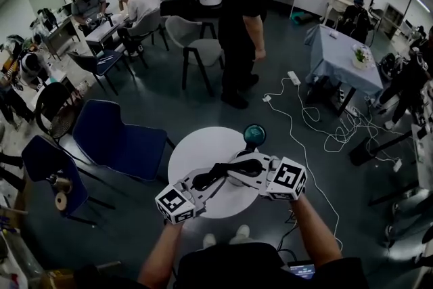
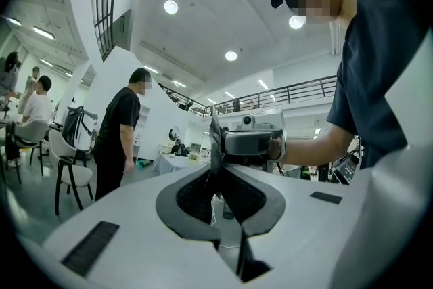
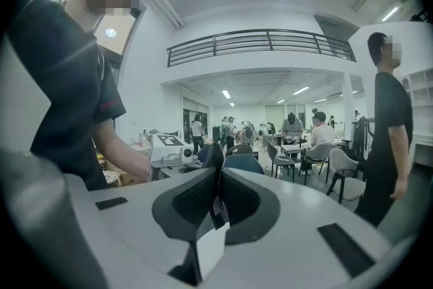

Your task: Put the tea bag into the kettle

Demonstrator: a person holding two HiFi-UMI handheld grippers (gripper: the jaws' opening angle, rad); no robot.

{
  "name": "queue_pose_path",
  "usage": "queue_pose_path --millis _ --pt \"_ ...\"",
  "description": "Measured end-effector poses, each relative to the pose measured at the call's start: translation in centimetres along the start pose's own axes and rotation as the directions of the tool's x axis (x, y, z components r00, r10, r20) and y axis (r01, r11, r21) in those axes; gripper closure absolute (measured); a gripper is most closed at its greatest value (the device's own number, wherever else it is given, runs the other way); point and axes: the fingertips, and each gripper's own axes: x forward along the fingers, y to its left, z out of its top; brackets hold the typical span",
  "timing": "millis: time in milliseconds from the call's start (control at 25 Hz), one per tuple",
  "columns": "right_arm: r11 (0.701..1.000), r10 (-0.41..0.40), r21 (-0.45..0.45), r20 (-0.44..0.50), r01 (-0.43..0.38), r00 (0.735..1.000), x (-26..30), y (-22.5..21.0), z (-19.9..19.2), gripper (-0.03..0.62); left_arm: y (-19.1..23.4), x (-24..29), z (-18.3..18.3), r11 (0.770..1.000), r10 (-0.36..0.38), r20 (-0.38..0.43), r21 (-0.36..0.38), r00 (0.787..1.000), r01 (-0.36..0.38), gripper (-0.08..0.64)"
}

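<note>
Left tongs [image 2: 218,169]: closed on the tea bag's dark edge, mid-air, frame centre.
Tea bag [image 2: 214,135]: pinched from both sides, probably to steady or tear it; not in kettle yet.
Right tongs [image 3: 218,179]: clamped on it, white tag [image 3: 211,247] hanging below.
Kettle [image 1: 255,135]: on counter [image 1: 193,156], right of centre.

The scene is viewed from the head, steeply downward, with the round white table [image 1: 193,149] close below and the room spread out beyond it. The left gripper [image 2: 214,135] view is set low and tilted upward along its jaws, with the right gripper [image 2: 252,143] faced at close range, while the right gripper view is turned the opposite way. The standing person in black [image 1: 243,17] is shared by all three views, and the wearer's torso [image 3: 64,84] is caught at one edge of both gripper views.
</note>
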Motion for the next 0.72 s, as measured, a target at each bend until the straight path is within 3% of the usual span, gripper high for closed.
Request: queue_pose_path --millis 720 --pt "1.0 -0.017 0.023 0.021 0.016 1.0 -1.6 -3.1 -0.3 0.569 2.0 0.3 -0.8 0.996 0.083 -0.037 0.028 0.996 -0.082 0.522"
